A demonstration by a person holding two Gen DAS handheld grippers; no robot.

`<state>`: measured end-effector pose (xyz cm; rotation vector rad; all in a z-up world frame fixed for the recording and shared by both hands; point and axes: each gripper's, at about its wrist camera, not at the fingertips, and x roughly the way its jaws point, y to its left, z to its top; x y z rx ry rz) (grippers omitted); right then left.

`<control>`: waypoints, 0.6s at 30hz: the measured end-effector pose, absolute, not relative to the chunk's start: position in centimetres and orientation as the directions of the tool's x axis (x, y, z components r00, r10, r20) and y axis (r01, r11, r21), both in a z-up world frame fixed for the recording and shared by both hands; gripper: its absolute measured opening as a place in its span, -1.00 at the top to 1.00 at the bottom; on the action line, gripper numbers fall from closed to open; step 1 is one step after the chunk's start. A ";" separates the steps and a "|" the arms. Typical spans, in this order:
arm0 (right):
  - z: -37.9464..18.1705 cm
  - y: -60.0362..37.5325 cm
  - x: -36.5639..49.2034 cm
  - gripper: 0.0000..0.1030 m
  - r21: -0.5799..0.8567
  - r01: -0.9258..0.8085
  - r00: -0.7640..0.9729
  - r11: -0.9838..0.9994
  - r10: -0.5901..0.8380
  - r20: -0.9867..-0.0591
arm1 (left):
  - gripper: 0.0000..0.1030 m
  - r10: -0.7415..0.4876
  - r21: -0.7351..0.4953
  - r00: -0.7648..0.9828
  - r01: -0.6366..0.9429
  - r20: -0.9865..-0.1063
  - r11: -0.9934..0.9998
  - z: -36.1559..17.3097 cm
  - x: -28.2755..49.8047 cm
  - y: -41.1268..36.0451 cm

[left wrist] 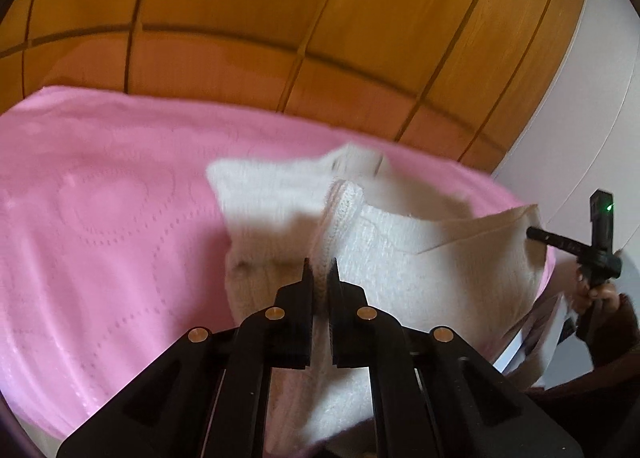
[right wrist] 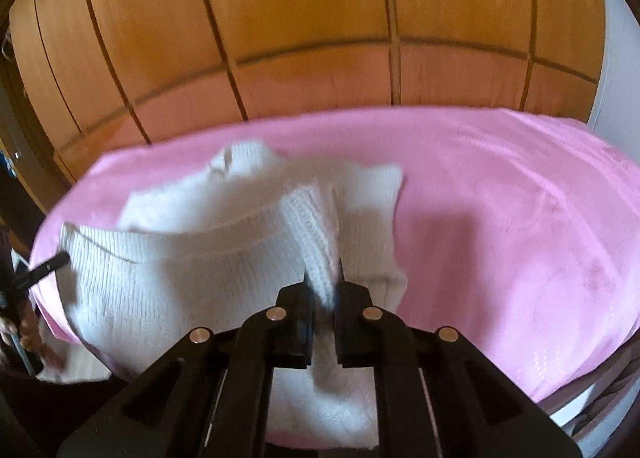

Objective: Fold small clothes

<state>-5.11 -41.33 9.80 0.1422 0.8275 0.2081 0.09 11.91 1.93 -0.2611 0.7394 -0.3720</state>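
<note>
both grippers tilt down over the pink blanket (left wrist: pixel 100 185) — the left gripper (left wrist: pixel 320 268) is pinched on a ribbed edge of the white sweater (left wrist: pixel 420 258), and the right gripper (right wrist: pixel 323 278) is pinched on another ribbed edge of it. the sweater hangs lifted between them, its far part on the blanket. at the left view's right edge a hand (left wrist: pixel 600 292) holds the other gripper's handle — no writing is readable.

Pink quilted bedspread (left wrist: pixel 104 193) with stitched dotted curves, spread flat across the foreground. Behind it, orange-brown wooden wardrobe doors (right wrist: pixel 304 17) divided by dark vertical and horizontal seams. White wall (left wrist: pixel 592 89) at far right.
</note>
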 end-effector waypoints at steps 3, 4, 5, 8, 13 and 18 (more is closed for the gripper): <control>11.6 -41.8 -3.3 0.87 0.228 -0.129 0.695 0.965 0.252 -0.673 | 0.90 -0.436 -0.386 0.703 0.242 -0.563 0.890 3.7 1.7 12.3; 12.0 -41.8 -2.3 0.87 0.229 -0.128 0.707 0.965 0.251 -0.662 | 0.90 -0.437 -0.395 0.709 0.239 -0.554 0.887 4.1 2.7 12.6; 12.4 -41.6 -1.2 0.87 0.229 -0.127 0.715 0.965 0.249 -0.653 | 0.90 -0.434 -0.397 0.716 0.234 -0.547 0.887 4.5 3.9 12.6; 12.6 -41.3 2.7 0.87 0.224 -0.117 0.726 0.967 0.237 -0.646 | 0.91 -0.402 -0.388 0.727 0.201 -0.556 0.899 4.6 7.7 12.7; 10.0 -40.9 8.8 0.87 0.216 -0.053 0.698 0.975 0.191 -0.691 | 0.91 -0.355 -0.383 0.708 0.128 -0.611 0.915 3.0 13.1 12.5; 5.2 -40.7 12.8 0.88 0.171 0.026 0.631 0.985 0.117 -0.767 | 0.91 -0.281 -0.324 0.648 0.057 -0.708 0.944 0.0 17.9 11.8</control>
